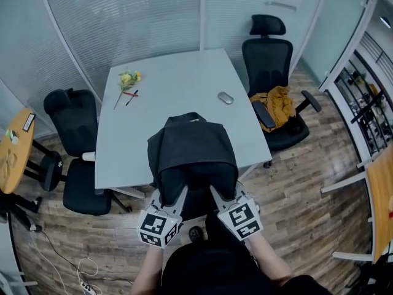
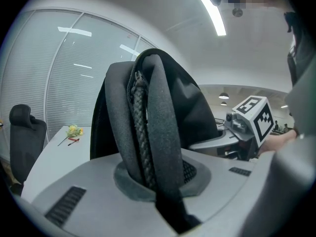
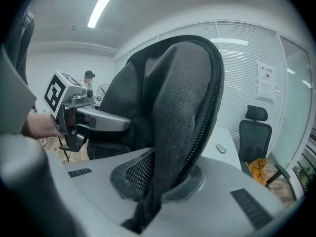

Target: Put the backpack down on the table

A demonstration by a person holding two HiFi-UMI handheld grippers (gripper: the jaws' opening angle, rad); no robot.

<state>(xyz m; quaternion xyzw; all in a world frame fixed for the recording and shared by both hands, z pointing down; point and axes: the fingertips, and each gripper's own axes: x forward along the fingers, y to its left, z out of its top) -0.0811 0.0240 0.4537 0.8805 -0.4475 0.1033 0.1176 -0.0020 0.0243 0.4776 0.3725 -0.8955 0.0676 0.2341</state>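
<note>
A black backpack [image 1: 192, 152] hangs over the near edge of the pale grey table [image 1: 172, 91], held up from both sides. My left gripper [image 1: 178, 196] is shut on its left side, where a padded edge and a braided cord [image 2: 140, 132] run up between the jaws. My right gripper [image 1: 216, 194] is shut on the right side, clamping mesh-like fabric and a zipper edge [image 3: 185, 132]. In the left gripper view the right gripper's marker cube [image 2: 254, 116] shows beyond the backpack [image 2: 163, 107]. The right gripper view shows the left gripper's cube [image 3: 60, 92] past the backpack [image 3: 168, 102].
On the table lie a yellow flower [image 1: 128, 80], a red pen [image 1: 131, 94] and a grey mouse [image 1: 225, 98]. Black office chairs stand at the left [image 1: 77, 165] and at the far right [image 1: 270, 72]; the latter carries a yellow garment [image 1: 277, 105]. Cables [image 1: 67, 257] trail on the wooden floor.
</note>
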